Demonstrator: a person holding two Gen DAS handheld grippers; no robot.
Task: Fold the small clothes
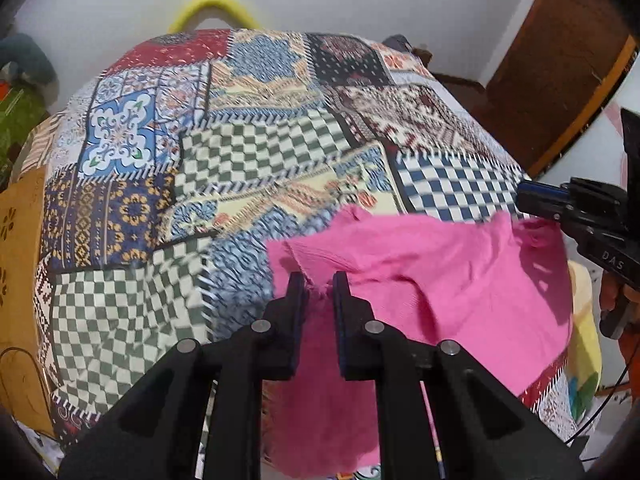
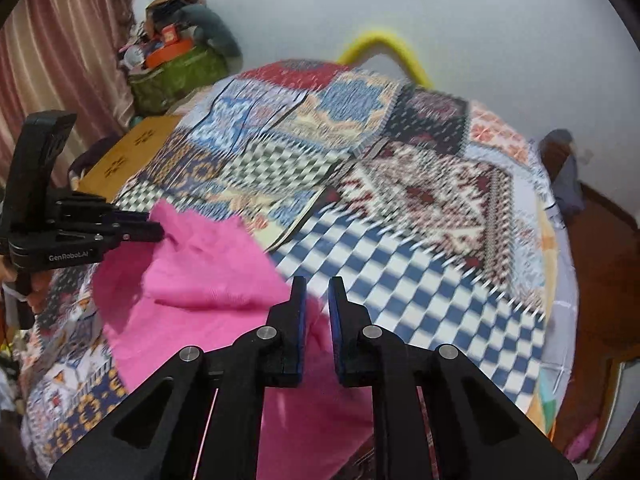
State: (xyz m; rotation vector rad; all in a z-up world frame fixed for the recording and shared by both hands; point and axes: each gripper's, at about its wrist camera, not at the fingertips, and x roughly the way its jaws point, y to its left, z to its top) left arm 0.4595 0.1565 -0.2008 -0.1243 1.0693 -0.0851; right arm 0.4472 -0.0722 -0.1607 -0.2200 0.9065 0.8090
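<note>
1. the left gripper (image 1: 319, 286) has its fingers (image 1: 297, 292) drawn narrow with a pinch of the pink garment (image 1: 432, 276) caught between them, right at a frayed edge of the cloth.
2. the right gripper (image 2: 317, 292) has its fingers (image 2: 298, 296) just as narrow, with pink cloth in the slot between them; from the left wrist view it shows at the far right (image 1: 540, 200), closed on another edge of the same garment.
3. the garment hangs slack between the two holds, partly lifted, its lower part draped over the near side of the bed (image 1: 240, 152), which wears a patchwork cover (image 2: 400, 200) of checks and tile prints.
4. beyond that: a yellow curved bar (image 1: 216, 4) against the wall and a green bag (image 2: 176, 76) stuffed with odds and ends near the curtain.
5. what could go wrong, to my eye: both holds are thin bites near an edge, so a quick pull apart could slip the cloth out of one; uneven tension would skew the fold; and the dangling part may drag and bunch on the cover.
</note>
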